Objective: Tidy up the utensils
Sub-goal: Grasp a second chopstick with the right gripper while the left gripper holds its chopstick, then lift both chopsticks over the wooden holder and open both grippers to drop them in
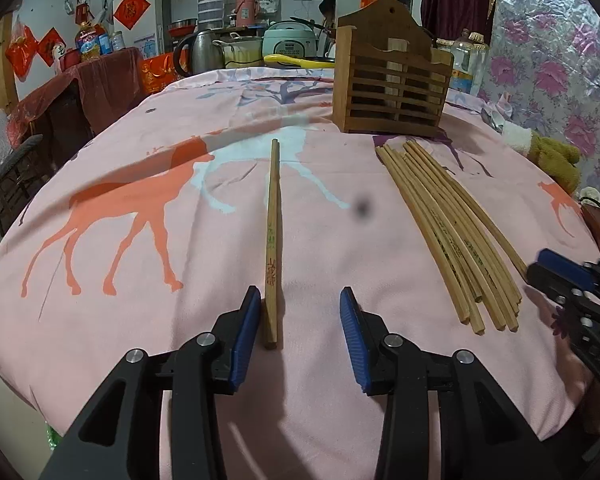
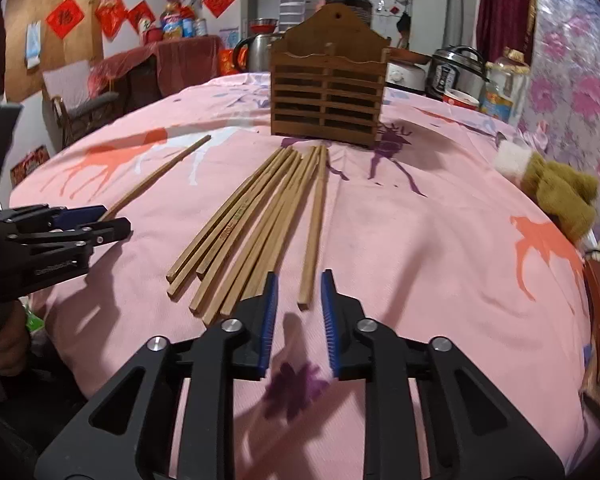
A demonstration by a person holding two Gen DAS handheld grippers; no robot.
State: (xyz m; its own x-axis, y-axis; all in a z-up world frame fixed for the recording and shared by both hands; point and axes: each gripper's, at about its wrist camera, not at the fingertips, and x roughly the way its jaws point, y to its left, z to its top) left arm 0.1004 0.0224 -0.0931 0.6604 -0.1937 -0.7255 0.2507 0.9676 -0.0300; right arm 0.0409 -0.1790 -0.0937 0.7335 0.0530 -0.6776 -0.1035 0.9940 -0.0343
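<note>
Straddling a lone chopstick (image 1: 272, 240), the left gripper (image 1: 296, 312) held its fingers wide; the right gripper (image 2: 299, 296) gaped narrower near the bundle (image 2: 252, 224), ready for the wooden holder (image 2: 327, 96).

The wooden holder (image 2: 327, 96) shows only dark gaps between its slats in both views, so its contents cannot be determined. In the left wrist view the right gripper (image 1: 540, 270) is cut off by the frame edge, its jaw state unreadable. Printed markings on the single chopstick (image 1: 272, 240) are too small to read.
</note>
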